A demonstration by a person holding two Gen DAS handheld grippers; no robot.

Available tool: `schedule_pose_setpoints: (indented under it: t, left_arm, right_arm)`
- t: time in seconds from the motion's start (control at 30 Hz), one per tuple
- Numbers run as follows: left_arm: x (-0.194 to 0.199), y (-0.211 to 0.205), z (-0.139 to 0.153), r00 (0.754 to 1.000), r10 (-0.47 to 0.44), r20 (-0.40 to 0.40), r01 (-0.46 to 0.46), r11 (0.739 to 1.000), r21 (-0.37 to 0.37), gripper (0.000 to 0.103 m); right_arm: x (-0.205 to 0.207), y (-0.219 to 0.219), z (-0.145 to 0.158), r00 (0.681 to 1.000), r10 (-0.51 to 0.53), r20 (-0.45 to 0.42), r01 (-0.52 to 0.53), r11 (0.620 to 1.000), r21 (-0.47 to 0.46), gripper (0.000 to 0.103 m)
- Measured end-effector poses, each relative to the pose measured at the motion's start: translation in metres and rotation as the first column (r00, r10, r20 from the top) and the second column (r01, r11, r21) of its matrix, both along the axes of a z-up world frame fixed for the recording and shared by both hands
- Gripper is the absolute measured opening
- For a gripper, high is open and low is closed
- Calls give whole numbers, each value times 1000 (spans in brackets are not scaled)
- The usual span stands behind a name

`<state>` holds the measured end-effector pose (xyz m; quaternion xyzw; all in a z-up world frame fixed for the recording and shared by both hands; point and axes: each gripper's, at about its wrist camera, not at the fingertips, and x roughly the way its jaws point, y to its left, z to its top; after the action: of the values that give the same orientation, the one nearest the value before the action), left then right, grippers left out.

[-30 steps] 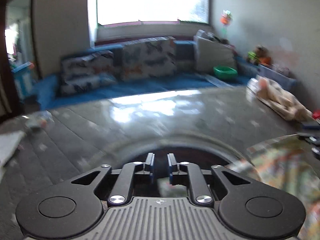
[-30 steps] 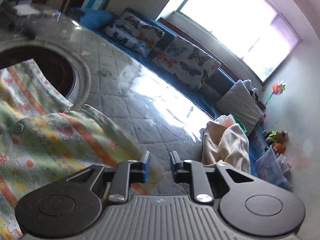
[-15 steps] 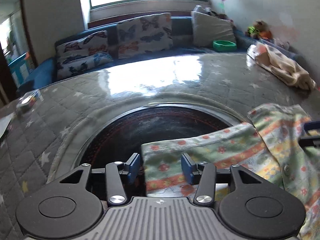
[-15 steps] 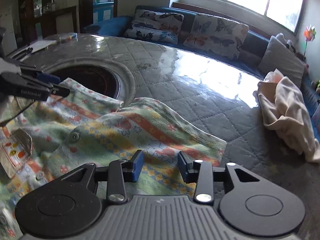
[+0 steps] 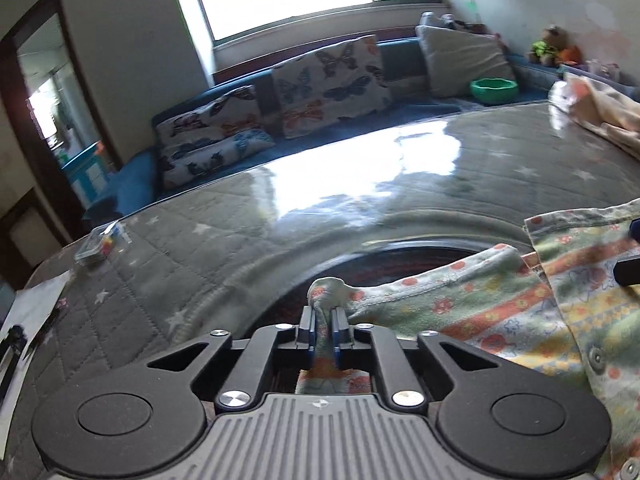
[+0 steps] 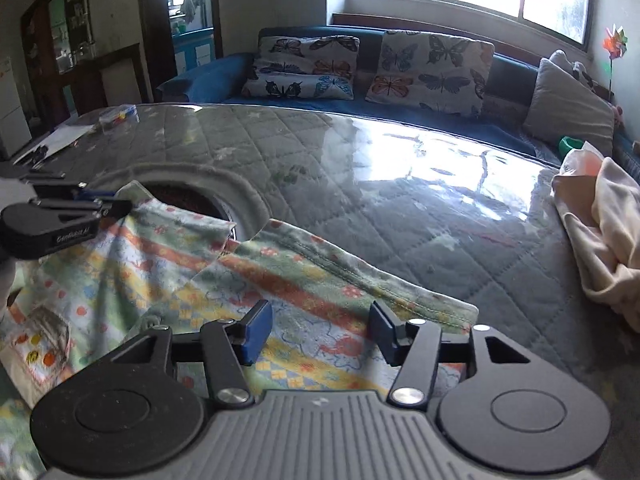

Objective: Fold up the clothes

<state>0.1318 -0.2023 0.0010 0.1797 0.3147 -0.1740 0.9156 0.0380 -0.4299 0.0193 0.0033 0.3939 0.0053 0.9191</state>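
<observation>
Two grippers over one garment. The left gripper (image 5: 322, 330) is clamped on a bunched corner of the green, yellow and orange patterned cotton shirt (image 6: 256, 280), with a wad of cloth squeezed between the blue pads and poking out above them. Its jaws have just been closing, cloth between them. The right gripper (image 6: 316, 334) is spread wide, jaws just been opening; the blue pads stand apart above the shirt's sleeve hem and do not press on the fabric.

The shirt lies flat on the grey quilted star-print table cover (image 6: 400, 208), which shines under a clear glossy layer. The shirt's left part drapes over the dark round recess (image 5: 400, 260) in the table top. In the right wrist view the left gripper shows at the far left edge, on the shirt's corner by the recess.

A crumpled cream cloth (image 6: 600, 232) sits at the table's right side, well apart from the shirt. Small clear plastic box (image 5: 100, 242) near the far left corner. Blue sofa with butterfly-print cushions (image 6: 424, 68) behind.
</observation>
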Motion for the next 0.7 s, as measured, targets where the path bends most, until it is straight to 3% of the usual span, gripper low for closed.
schedule_pose_setpoints:
  t: [0.1, 0.23, 0.27, 0.33, 0.43, 0.5, 0.7]
  left_arm:
    - [0, 22, 15, 1000, 23, -8, -24, 997, -79, 28]
    - [-11, 57, 38, 999, 51, 5, -50, 990, -135, 29]
    - [-14, 66, 42, 998, 62, 3, -61, 988, -144, 33]
    - [-27, 84, 45, 997, 77, 5, -75, 986, -152, 44]
    - [-50, 105, 46, 998, 69, -1, -69, 986, -155, 45]
    - [-68, 109, 42, 999, 44, -2, -43, 990, -136, 50]
    - [-93, 101, 26, 999, -13, -38, 9, 994, -107, 50]
  right_arm:
    - [-4, 8, 5, 1000, 16, -6, -16, 999, -43, 55]
    - [-40, 27, 15, 998, 70, 1, -70, 996, -51, 55]
    - [-54, 35, 19, 996, 86, 4, -85, 995, -52, 57]
    - [-74, 46, 21, 995, 103, 11, -102, 994, -41, 63]
    - [-110, 69, 20, 991, 126, 35, -125, 992, -27, 71]
    - [-127, 82, 14, 991, 123, 57, -121, 992, -38, 83]
    - [-134, 95, -5, 995, 70, 66, -69, 997, -19, 91]
